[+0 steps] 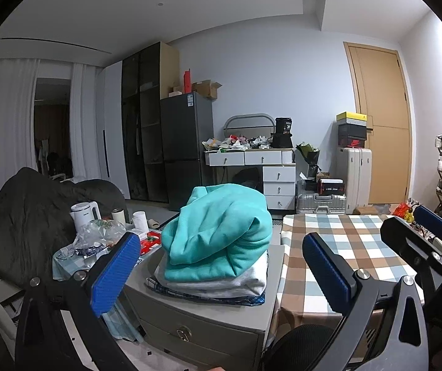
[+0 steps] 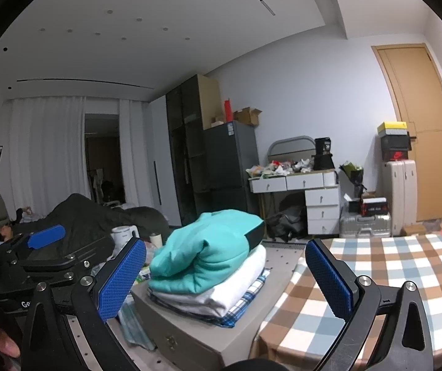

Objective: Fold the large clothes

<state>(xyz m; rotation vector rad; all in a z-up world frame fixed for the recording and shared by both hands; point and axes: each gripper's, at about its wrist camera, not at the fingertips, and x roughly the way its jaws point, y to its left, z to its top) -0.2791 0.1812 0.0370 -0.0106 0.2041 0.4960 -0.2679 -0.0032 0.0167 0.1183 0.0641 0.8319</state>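
left gripper (image 1: pixel 224 270): I see jaws wide, holding nothing, raised off the work.
right gripper (image 2: pixel 225 273): same.
teal sweatshirt (image 1: pixel 221 232): topping folded stack on grey drawer unit (image 1: pixel 196 324), parked aside.
checkered table (image 1: pixel 354 247): free for folding.

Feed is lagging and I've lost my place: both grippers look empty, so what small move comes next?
Probably bring both grippers down to the teal sweatshirt. It lies bunched on top of the folded pile, while the left gripper and right gripper are open and hold nothing, and the checked table beside it shows bare cloth.
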